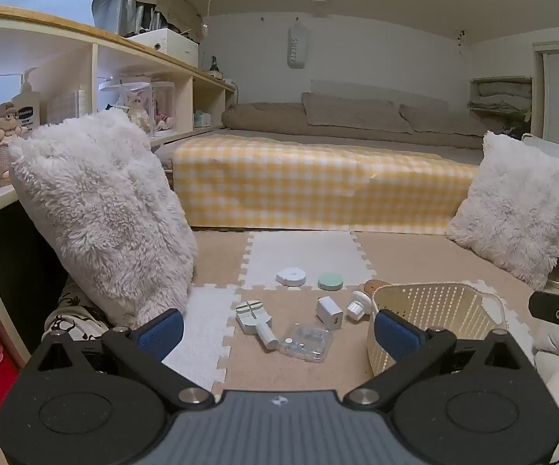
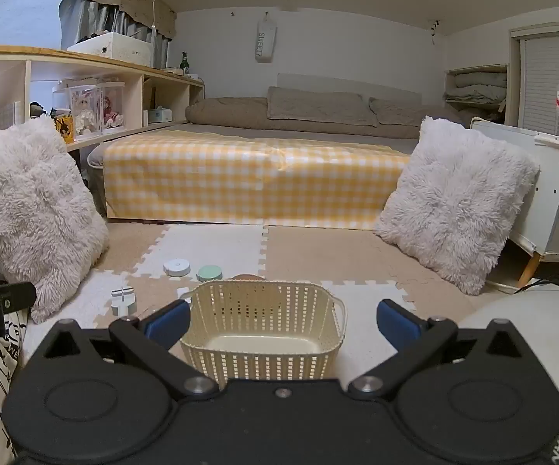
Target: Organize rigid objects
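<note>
A cream perforated basket (image 1: 434, 317) (image 2: 264, 333) stands empty on the foam floor mat. To its left lie small items: a white round case (image 1: 291, 276) (image 2: 176, 267), a green round tin (image 1: 330, 281) (image 2: 209, 272), a white charger cube (image 1: 330, 312), a white knob piece (image 1: 356, 307), a grey-white hand tool (image 1: 254, 319) (image 2: 123, 302) and a clear plastic packet (image 1: 306, 343). My left gripper (image 1: 277, 329) hovers open above the packet, holding nothing. My right gripper (image 2: 281, 321) hangs open in front of the basket, also holding nothing.
Two fluffy white cushions (image 1: 101, 213) (image 2: 458, 201) lean at the left and right. A low bed with a yellow checked cover (image 2: 256, 182) spans the back. Shelving (image 1: 144, 89) runs along the left, and a white cabinet (image 2: 551, 193) with bottles stands at the right.
</note>
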Demonstrator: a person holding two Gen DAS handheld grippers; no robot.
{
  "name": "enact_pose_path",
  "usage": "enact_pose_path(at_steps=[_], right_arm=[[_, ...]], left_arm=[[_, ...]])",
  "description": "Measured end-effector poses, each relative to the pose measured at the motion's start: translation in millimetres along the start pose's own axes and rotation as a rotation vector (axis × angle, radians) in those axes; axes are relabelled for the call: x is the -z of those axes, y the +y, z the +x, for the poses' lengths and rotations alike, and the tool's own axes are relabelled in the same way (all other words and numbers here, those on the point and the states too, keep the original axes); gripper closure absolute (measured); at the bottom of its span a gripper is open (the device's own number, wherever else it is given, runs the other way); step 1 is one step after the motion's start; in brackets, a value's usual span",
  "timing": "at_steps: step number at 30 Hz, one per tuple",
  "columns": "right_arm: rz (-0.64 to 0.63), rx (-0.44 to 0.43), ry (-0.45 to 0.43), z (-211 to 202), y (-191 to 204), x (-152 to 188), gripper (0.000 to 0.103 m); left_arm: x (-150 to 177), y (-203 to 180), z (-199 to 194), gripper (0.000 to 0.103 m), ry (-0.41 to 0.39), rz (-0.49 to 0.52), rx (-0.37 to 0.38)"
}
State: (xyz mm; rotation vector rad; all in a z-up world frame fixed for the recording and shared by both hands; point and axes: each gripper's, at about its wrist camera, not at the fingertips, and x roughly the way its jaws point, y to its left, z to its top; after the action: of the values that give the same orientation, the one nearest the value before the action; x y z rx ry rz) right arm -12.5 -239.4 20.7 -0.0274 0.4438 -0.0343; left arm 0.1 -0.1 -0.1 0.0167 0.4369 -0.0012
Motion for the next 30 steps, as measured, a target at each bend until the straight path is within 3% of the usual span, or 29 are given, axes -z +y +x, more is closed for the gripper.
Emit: enact_pose_path(at_steps=[30], right_arm=[[0.000,0.000,0.008,0.4,0.7,-0.3,0.000]], left_arm=[[-0.1,0.3,-0.3,0.000,-0.004,-0.008,0.004]])
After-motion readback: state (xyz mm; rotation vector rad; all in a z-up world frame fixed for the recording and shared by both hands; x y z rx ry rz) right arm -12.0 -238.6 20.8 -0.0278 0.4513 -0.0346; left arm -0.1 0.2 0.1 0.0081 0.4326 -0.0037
